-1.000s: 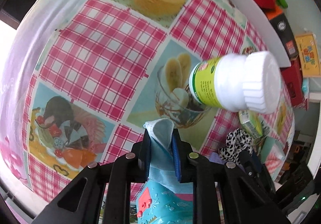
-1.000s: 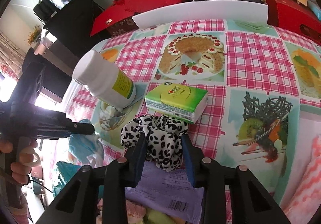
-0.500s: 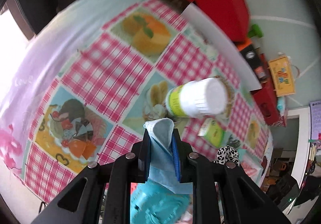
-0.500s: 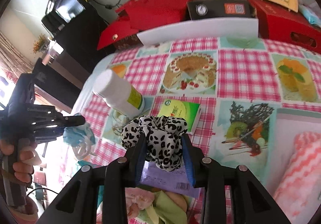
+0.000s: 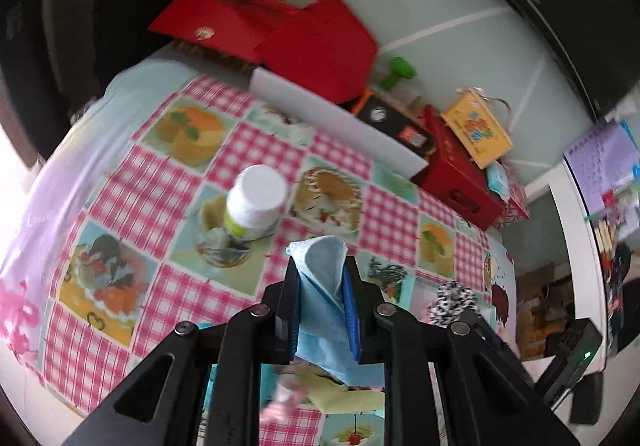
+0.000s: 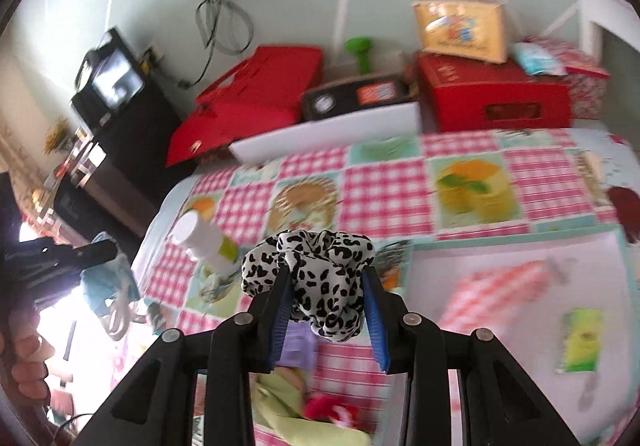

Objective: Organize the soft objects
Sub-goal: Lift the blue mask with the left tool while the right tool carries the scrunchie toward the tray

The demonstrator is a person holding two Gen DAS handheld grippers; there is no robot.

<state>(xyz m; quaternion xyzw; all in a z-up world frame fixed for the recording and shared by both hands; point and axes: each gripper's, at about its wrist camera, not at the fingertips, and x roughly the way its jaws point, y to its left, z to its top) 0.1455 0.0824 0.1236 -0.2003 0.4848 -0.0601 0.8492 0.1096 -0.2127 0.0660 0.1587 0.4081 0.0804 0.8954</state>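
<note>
over the pink checked tablecloth [image 6: 384, 198], both pairs of tongs raised and loaded: left gripper [image 5: 322, 310] clamped on a folded pale blue cloth [image 5: 320, 282] standing upright between the pads, right gripper [image 6: 326, 306] clamped on a leopard-print scrunchie [image 6: 316, 266] bunched across the jaws. to the right, a shallow white tray [image 6: 520, 262] holding a pink-and-white cloth [image 6: 500, 294] and a green tissue pack [image 6: 580, 342], nearer the right hand and probably the drop spot. white bottle [image 5: 256, 206] upright, well apart from the tray.
</note>
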